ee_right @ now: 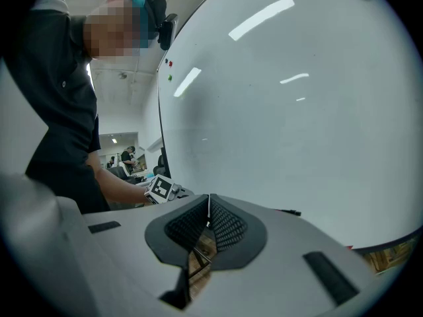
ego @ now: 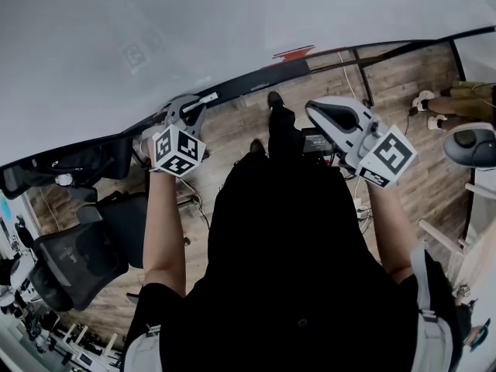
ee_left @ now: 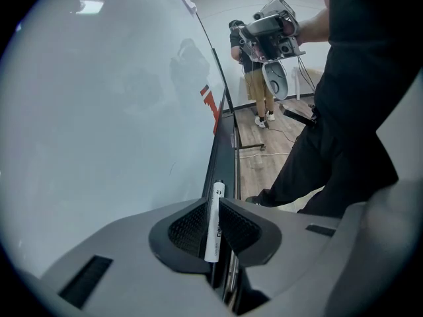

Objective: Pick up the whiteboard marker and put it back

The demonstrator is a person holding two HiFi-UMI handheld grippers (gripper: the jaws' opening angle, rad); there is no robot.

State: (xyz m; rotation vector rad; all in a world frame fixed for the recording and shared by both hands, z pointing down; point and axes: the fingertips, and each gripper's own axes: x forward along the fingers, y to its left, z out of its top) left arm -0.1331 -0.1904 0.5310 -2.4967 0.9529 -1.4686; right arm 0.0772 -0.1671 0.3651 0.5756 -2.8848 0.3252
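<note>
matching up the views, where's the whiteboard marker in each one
Head view: the white whiteboard marker with a black cap is probably the short white bar at the left gripper's tip; too small to be sure.
Left gripper view: bottom centre, clamped between the jaws.
Right gripper view: not visible; only the left gripper's marker cube shows.
Shared landmark: the large white whiteboard.

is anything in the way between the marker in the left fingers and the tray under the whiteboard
Nothing visible does. The whiteboard marker sits between the left gripper's fingers, lined up with the dark tray along the whiteboard's bottom edge, and the stretch of tray ahead looks bare.
</note>
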